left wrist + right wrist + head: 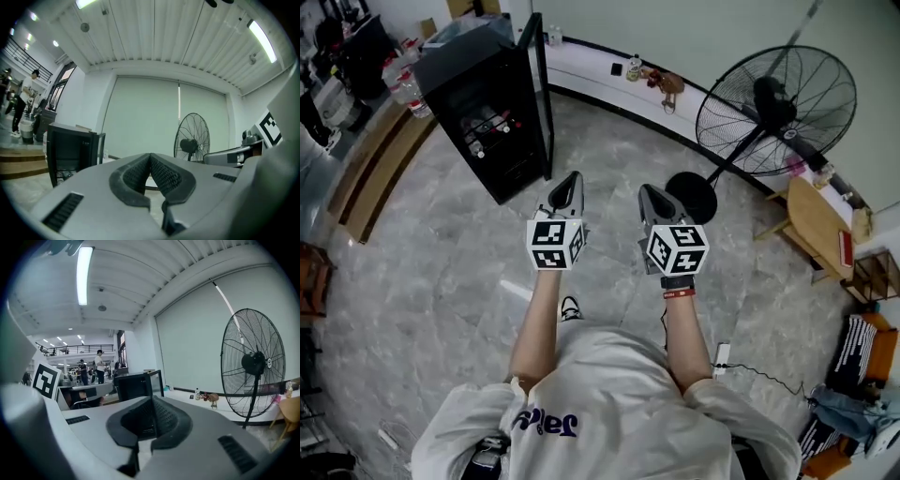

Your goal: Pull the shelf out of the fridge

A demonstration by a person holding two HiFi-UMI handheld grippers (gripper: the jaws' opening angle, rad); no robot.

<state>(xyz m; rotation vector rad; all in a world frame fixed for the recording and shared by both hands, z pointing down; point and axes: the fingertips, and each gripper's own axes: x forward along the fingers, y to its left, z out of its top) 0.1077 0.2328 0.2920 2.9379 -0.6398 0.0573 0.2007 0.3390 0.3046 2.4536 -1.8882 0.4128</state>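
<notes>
I noted the black box-shaped fridge (461,58), door open, lay well ahead-left of my closed, empty left gripper (571,180) and right gripper (650,192), the left nearer.

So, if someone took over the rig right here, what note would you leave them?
Left gripper: shut, empty.
Right gripper: shut, empty, beside the left one.
Fridge: ahead and to the left, well apart from both grippers, with its door open. Nothing juts out of it, and the shelf inside is too small to make out.
Done: the door is open.
Left: go up to the fridge, grip the shelf, pull it out.
</notes>
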